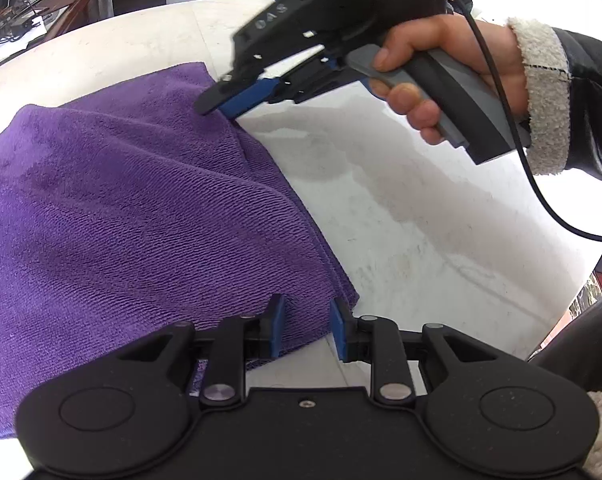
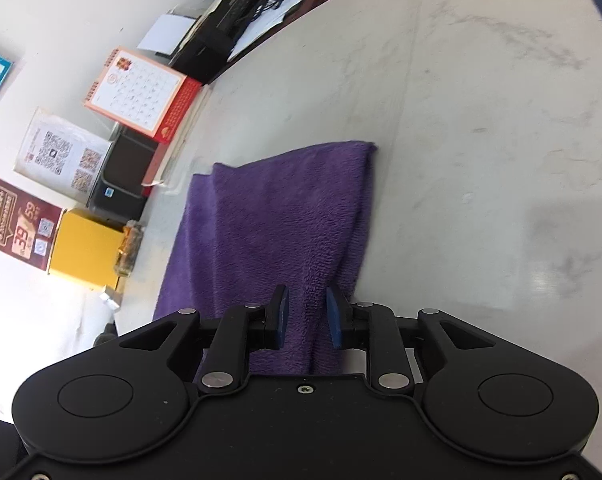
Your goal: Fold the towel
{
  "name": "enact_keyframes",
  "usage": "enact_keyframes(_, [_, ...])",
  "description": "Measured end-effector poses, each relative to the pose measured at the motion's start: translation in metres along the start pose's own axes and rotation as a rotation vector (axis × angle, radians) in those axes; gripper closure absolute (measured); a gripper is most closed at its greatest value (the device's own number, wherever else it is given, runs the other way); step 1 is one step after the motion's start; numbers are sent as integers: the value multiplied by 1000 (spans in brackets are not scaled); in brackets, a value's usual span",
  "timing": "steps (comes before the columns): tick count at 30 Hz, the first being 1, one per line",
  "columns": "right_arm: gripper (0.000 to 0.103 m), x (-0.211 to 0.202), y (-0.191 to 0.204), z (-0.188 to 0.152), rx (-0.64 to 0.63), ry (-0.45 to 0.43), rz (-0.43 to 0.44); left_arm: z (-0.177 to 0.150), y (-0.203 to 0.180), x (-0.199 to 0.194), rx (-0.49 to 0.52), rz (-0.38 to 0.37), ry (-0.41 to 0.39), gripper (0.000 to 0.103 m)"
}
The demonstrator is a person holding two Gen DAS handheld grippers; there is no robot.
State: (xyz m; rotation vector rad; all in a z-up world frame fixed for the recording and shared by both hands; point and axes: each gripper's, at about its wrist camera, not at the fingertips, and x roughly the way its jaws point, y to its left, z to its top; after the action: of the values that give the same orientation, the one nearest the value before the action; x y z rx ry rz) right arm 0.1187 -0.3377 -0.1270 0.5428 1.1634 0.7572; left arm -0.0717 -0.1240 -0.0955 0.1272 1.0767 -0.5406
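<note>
Towel (image 1: 113, 208) edges are running close to both grippers: one purple towel is lying folded in layers on the pale marbled tabletop (image 1: 401, 216), its stacked right-hand edge slanting from the far corner down to the near corner. In the left wrist view that near corner is sitting just ahead of the left gripper (image 1: 307, 330), whose blue pads are standing a little apart with cloth showing in the gap; whether the pads are pressing on it I cannot tell. The right gripper (image 1: 217, 106), held in a hand (image 1: 441, 80) coming out of a dark sleeve with a fleecy cuff, is pointing down at the far part of the same edge, its tip resting at the cloth. In the right wrist view a raised fold of towel (image 2: 277, 216) is passing between the right gripper (image 2: 307, 316) pads, which are spread slightly, with gaps showing on both sides of the fold, so they are not pinching it.

Open tabletop is stretching wide to the right of the towel, bare and lightly streaked. On the towel's other side the room is tighter: a wall is carrying one red desk calendar (image 2: 141, 94), one sheet of QR codes (image 2: 61, 152), one red poster (image 2: 19, 220), one yellow box (image 2: 87, 248) and one dark box (image 2: 125, 176) lined along the tabletop edge. A black cable (image 1: 513, 128) is hanging from the right gripper over the clear area.
</note>
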Motion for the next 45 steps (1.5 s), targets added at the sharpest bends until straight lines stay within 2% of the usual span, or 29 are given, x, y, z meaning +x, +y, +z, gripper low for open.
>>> enact_keyframes(7, [82, -7, -4, 1, 38, -25, 26, -3, 5, 1, -22, -6, -4, 78])
enact_keyframes(15, [82, 5, -1, 5, 32, -19, 28, -2, 9, 4, -40, -3, 16, 76])
enact_keyframes(22, [82, 12, 4, 4, -22, -8, -7, -4, 6, 6, -35, 33, 28, 76])
enact_keyframes(27, [99, 12, 7, 1, -85, 5, -32, -6, 7, 7, -54, 55, 35, 76])
enact_keyframes(33, [100, 4, 15, 5, -195, -19, -67, -22, 4, 6, -59, 62, 35, 76])
enact_keyframes(41, [100, -3, 15, 15, -242, -24, -80, -36, 10, 10, -53, 71, 44, 74])
enact_keyframes(43, [100, -1, 14, 13, -266, -4, -112, -21, 6, 19, -46, 72, 47, 73])
enact_keyframes(45, [100, -2, 12, 11, -267, 0, -123, -23, 4, 15, -39, 72, 52, 72])
